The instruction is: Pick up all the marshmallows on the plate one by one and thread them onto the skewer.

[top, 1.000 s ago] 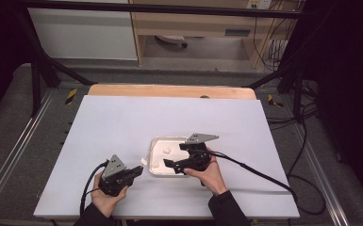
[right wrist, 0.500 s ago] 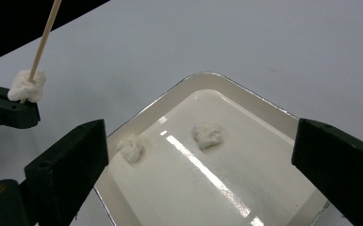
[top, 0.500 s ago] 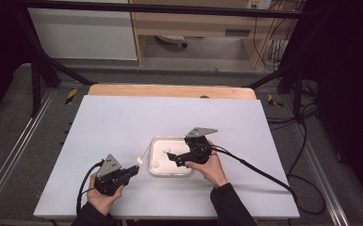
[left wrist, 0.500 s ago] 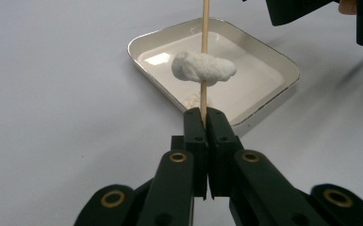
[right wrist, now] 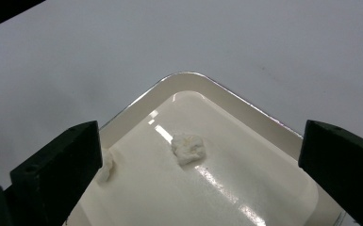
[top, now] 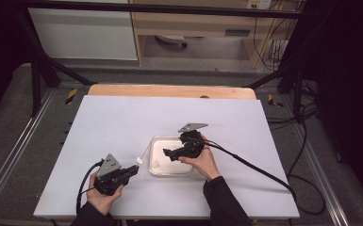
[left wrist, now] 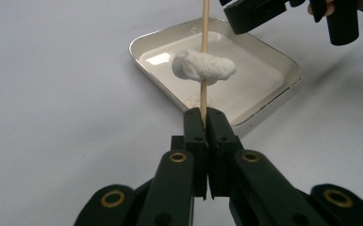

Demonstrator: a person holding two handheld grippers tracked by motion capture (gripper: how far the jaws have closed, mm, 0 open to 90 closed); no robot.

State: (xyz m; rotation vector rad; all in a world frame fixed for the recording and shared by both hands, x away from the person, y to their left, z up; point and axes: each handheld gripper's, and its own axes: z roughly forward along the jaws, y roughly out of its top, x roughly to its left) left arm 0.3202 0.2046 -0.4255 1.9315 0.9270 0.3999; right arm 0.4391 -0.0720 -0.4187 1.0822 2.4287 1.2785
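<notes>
My left gripper (top: 133, 168) sits at the table's near left, shut on a thin wooden skewer (left wrist: 203, 101). A white fluffy lump (left wrist: 203, 67) is threaded on the skewer just beyond the jaws, above the near corner of the white tray (left wrist: 264, 101). My right gripper (top: 169, 153) hovers over the tray (top: 172, 173). Its jaws have just been opening and stand wide, with nothing gripped. Below them, a small white piece (right wrist: 188, 148) lies on the tray floor. A second piece (right wrist: 104, 167) is partly hidden behind the left finger (right wrist: 59, 165).
The white table top (top: 122, 122) stretches wide to the left of and beyond the tray. A wooden strip (top: 169, 90) runs along its far edge. The right gripper's cable (top: 254, 167) trails off to the right. Metal frame rails flank the table.
My right gripper has shifted left over the tray. The left hand with the skewer has stayed put.
</notes>
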